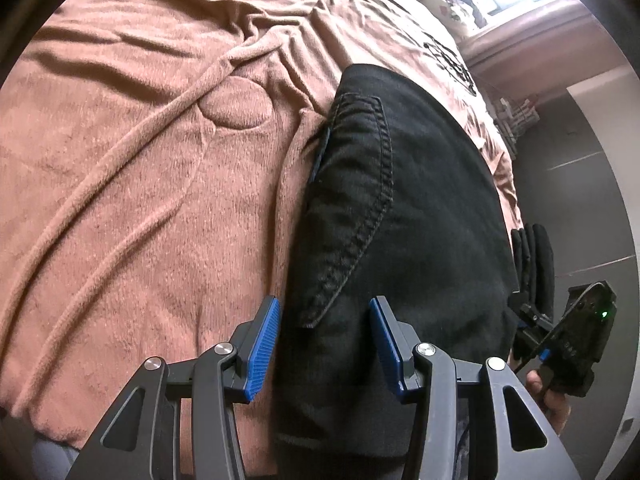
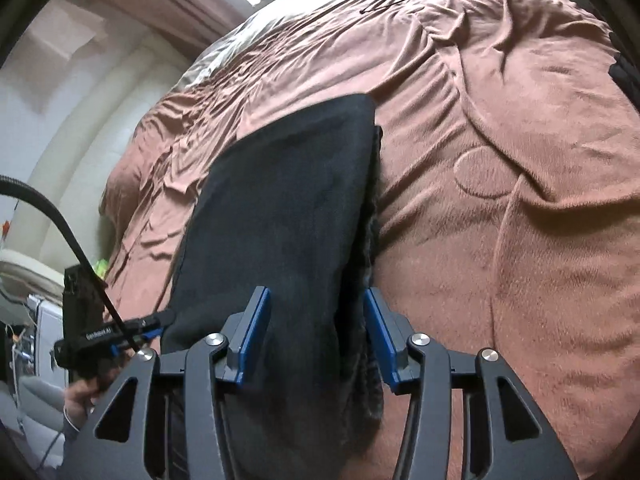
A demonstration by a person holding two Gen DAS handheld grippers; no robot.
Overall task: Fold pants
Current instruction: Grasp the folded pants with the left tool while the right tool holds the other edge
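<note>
black pants (image 1: 400,200), apparently folded (pocket up), on blanket (image 1: 140,160)

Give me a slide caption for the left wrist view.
Left gripper, jaws open, poised over folded black pants lying on a brown blanket.

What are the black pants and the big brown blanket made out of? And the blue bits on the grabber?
The black pants look like denim, going by the matte weave and the thick double stitching round the pocket. The brown blanket seems to be soft fleece or plush: fuzzy nap, soft rumpled folds. The blue pads on the left gripper look like ribbed rubber or plastic; which of the two is hard to tell.
</note>
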